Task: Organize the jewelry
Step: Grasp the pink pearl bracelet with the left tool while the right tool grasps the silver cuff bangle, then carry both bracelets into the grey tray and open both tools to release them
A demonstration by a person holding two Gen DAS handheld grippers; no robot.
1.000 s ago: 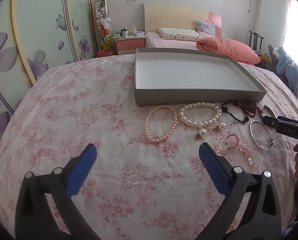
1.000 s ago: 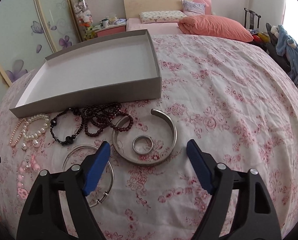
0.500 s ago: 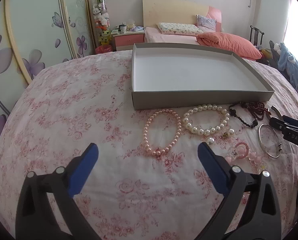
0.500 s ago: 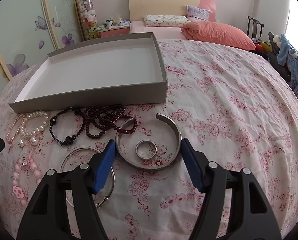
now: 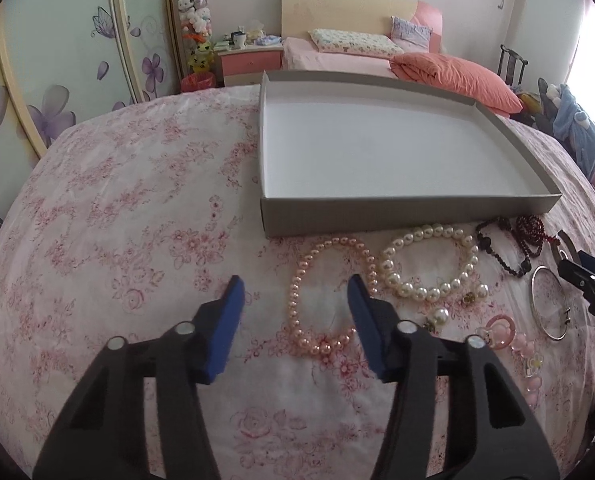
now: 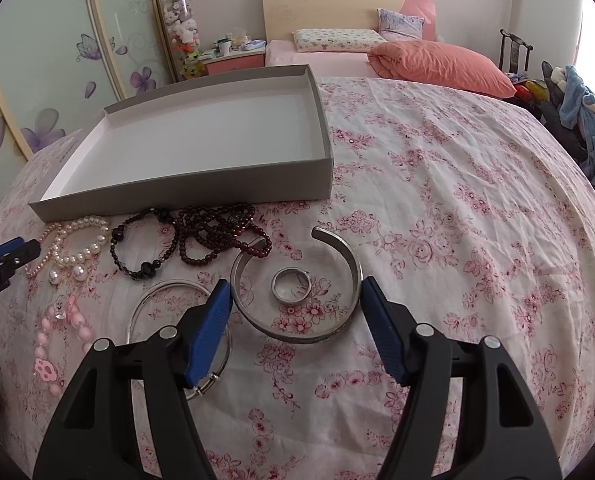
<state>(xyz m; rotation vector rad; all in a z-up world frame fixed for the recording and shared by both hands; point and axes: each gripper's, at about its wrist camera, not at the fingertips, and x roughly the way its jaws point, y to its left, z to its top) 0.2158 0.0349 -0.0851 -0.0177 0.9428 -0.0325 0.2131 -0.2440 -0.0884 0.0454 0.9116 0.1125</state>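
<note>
**A:** What does my left camera show?

**B:** My left gripper (image 5: 293,300), jaws spread but narrower than a second ago, has closed in on the pink bead bracelet (image 5: 331,294); the box (image 5: 397,210) behind holds nothing.

**A:** And the right?

**B:** My right gripper (image 6: 295,304), jaws spread, has narrowed around the silver cuff (image 6: 297,284) and ring (image 6: 292,285). I judge both grabs imminent.

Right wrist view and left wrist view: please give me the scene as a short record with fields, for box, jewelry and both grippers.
box: grey box, nothing inside
surface: floral cloth
silver cuff: open bangle, small ring lies inside it
pink pearl bracelet: in front of box
white pearl bracelet: beside the pink one
left gripper: open, holds nothing
right gripper: open, fingers either side of cuff
</note>
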